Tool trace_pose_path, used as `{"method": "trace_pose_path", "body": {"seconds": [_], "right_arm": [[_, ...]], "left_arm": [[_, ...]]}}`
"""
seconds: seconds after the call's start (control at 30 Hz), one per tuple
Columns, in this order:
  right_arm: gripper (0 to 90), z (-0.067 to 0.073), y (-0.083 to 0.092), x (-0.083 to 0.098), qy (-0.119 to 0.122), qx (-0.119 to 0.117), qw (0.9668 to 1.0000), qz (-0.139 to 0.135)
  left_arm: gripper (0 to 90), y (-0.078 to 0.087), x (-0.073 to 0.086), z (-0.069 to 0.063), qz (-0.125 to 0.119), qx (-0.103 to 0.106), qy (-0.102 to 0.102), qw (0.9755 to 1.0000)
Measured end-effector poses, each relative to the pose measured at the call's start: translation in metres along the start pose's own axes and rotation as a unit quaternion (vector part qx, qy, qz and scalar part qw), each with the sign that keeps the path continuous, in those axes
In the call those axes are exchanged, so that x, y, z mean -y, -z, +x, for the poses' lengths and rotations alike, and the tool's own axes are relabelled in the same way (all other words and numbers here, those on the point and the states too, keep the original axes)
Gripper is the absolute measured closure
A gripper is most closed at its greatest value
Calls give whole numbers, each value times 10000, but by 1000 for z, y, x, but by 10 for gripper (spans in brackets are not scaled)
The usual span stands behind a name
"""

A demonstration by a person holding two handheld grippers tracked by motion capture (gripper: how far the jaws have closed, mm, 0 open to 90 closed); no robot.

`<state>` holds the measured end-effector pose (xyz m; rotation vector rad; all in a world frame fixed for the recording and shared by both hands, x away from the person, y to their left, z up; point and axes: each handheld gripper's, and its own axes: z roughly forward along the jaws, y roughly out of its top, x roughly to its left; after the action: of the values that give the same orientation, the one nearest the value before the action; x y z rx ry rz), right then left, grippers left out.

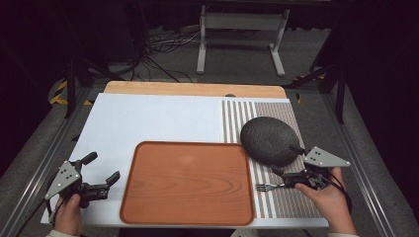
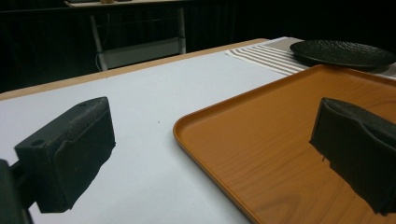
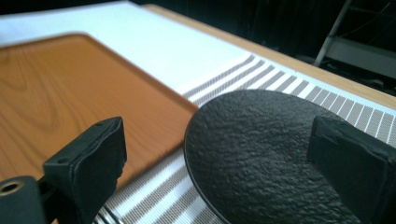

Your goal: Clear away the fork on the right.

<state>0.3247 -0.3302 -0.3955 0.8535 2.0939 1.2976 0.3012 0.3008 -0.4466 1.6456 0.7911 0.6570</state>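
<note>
Both claws gape wide and empty: right claw hovers at the near edge of the dark plate on the striped mat beside a fork, left claw left of the wooden tray.

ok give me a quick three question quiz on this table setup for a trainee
1. True or false: the silver metal fork lies on the orange wooden tray.
2. Which is nearest the right gripper? A) the dark round textured plate B) the tray's left rim C) the left gripper
3. Fill in: the plate rests on the ____ placemat.

Key
1. False: the fork lies on the placemat, right of the tray.
2. A
3. striped
</note>
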Motion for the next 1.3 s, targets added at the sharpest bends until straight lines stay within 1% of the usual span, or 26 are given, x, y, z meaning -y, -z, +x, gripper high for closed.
{"method": "trace_pose_path", "body": {"seconds": [0.07,0.17,0.23,0.27,0.3,0.33,0.37,0.5,0.53,0.57,0.6,0.67,0.77,0.8,0.83,0.9,0.93,0.97,1.07,1.1,1.13,1.17,1.2,1.23,1.27,1.3], "right_arm": [[57,-2,0,-4,96,-12,9998,199],[57,-3,1,-9,220,-52,9989,413],[58,-5,1,-13,351,-111,9972,644],[60,-5,1,-14,386,-126,9967,703],[60,-6,0,-16,445,-143,9957,802],[60,-7,0,-20,570,-183,9934,982],[60,-7,0,-20,570,-183,9934,982],[59,-8,-1,-27,758,-268,9886,1276],[59,-8,-1,-30,891,-368,9848,1447],[59,-7,-1,-31,916,-395,9836,1502],[59,-7,-1,-31,916,-395,9836,1502],[59,-6,-2,-34,1032,-465,9793,1679],[62,-6,-4,-37,1154,-517,9745,1855],[66,-6,-5,-38,1205,-531,9715,1971],[66,-6,-5,-38,1205,-531,9715,1971],[68,-7,-6,-39,1268,-568,9679,2097],[73,-8,-7,-41,1378,-592,9632,2232],[73,-8,-7,-41,1378,-592,9632,2232],[80,-8,-9,-43,1494,-655,9558,2445],[81,-8,-10,-43,1504,-690,9543,2489],[82,-7,-11,-43,1545,-707,9521,2544],[87,-7,-14,-43,1603,-786,9481,2630],[88,-7,-15,-43,1641,-824,9450,2707],[88,-7,-16,-42,1667,-819,9434,2747],[88,-7,-18,-42,1702,-849,9409,2801],[88,-8,-19,-42,1709,-855,9400,2828]], "left_arm": [[5,0,0,1,-16,-10,7,10000],[5,0,0,1,-5,-3,1,10000],[5,0,-1,0,16,9,-7,10000],[5,0,-1,0,21,8,-9,10000],[5,0,-1,0,24,7,-8,10000],[5,0,-1,0,36,12,-7,10000],[5,0,-1,0,23,4,-2,10000],[6,0,-1,0,44,11,-10,10000],[6,0,-1,0,40,10,-9,10000],[6,0,-1,0,40,11,-16,10000],[6,0,-1,0,41,11,2,10000],[6,0,-1,0,28,2,2,10000],[6,0,0,0,28,3,4,10000],[6,0,0,0,27,3,4,10000],[6,0,-1,0,26,4,3,10000],[6,0,-1,0,28,6,-3,10000],[6,0,-1,0,42,8,-4,10000],[6,0,-1,0,42,8,-4,10000],[6,0,-1,1,47,9,-1,10000],[6,0,-1,0,47,12,-4,10000],[6,0,0,0,34,-4,-6,10000],[6,0,0,0,31,-14,-4,10000],[6,0,-1,1,24,-13,-3,10000],[6,0,-1,1,24,-13,-3,10000],[6,1,-1,1,24,-20,-19,10000],[6,1,-1,1,24,-20,-19,10000]]}}
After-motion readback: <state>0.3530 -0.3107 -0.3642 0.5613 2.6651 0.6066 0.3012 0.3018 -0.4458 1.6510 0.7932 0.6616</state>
